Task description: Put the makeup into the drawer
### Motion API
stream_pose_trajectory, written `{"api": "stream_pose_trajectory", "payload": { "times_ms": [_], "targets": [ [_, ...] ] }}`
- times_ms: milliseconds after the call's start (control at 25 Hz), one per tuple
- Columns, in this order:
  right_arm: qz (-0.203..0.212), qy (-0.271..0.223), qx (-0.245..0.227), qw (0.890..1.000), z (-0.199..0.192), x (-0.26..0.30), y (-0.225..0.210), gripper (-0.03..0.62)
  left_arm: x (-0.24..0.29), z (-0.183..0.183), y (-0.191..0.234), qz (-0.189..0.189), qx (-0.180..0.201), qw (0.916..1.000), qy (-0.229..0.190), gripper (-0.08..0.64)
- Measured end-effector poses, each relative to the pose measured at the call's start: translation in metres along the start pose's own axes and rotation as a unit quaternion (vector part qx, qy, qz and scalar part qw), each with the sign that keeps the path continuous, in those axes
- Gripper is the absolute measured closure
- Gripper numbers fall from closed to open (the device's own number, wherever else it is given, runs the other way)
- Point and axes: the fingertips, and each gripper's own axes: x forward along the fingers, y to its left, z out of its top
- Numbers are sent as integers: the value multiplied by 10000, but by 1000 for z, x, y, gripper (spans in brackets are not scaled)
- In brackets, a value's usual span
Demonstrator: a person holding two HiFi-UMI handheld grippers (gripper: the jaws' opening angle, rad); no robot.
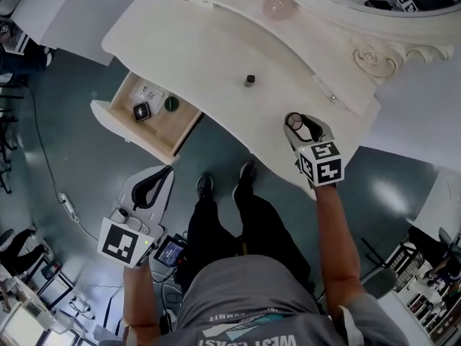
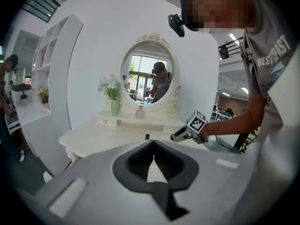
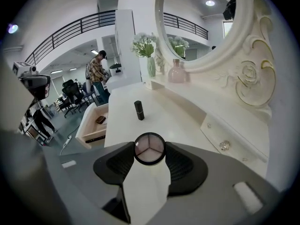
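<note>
Over the smooth white vanity top (image 1: pixel 216 56), I am clamping a round black-rimmed compact (image 3: pixel 149 147) in my right gripper (image 3: pixel 149 150); my left gripper (image 2: pixel 153 143) seems pinched together, empty.

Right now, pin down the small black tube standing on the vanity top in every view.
Head view: black tube upper centre, on the white vanity top.
Left gripper view: the tube mid-frame, peeking just over the left claw.
Right gripper view: the tube centre-left, beyond the round compact in the right claw.
Shared landmark: pink bottle, in all three.
</note>
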Motion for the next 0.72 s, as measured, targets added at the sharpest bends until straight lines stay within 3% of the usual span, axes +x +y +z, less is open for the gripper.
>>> {"api": "stream_pose_trajectory", "payload": {
  "times_ms": [720],
  "targets": [
    [861,-142,-971,9914,62,42,123,377,-94,-39,39,1025,-319,9940,-200,557]
  ]
}}
